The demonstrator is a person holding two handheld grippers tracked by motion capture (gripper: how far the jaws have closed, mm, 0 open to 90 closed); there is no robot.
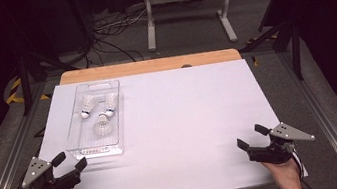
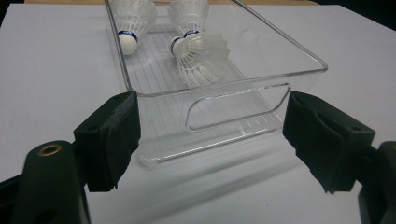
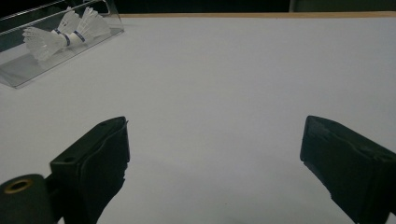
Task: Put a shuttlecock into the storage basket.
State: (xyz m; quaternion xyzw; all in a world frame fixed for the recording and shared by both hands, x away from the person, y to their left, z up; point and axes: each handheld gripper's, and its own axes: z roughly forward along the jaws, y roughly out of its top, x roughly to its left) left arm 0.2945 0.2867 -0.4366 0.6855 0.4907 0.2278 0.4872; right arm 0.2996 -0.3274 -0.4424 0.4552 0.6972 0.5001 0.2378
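Shuttlecocks, three of them, lie inside a clear plastic tray (image 1: pixel 74 139) on the left half of the table (image 1: pixel 186 122), toward its far side. Two sit side by side at the tray's far end, the left shuttlecock (image 1: pixel 88 105) and the right shuttlecock (image 1: pixel 110 103), both with cork heads pointing toward the person. The third shuttlecock (image 1: pixel 102 127) lies just nearer, its feather skirt toward the near end of the tray. In the left gripper view the tray's near wall, with its cut-out handle slot, stands between the two black jaws, close to them but not touched.

The left gripper (image 1: pixel 69 162) rests at the near left corner of the table, just short of the tray, jaws spread wide and holding nothing. The right gripper (image 1: pixel 251 136) sits at the near right edge, well apart from the tray, jaws likewise wide and empty; its view looks across bare white surface to the tray at the far left.

The tabletop is a smooth white sheet over a wooden board, whose pale brown strip shows along the far edge. Beyond it the floor is grey, with loose black cables (image 1: pixel 112 37) and the white legs of a stand (image 1: pixel 188 5). Dark curtains close the room on both sides, and metal rails run along the table's flanks
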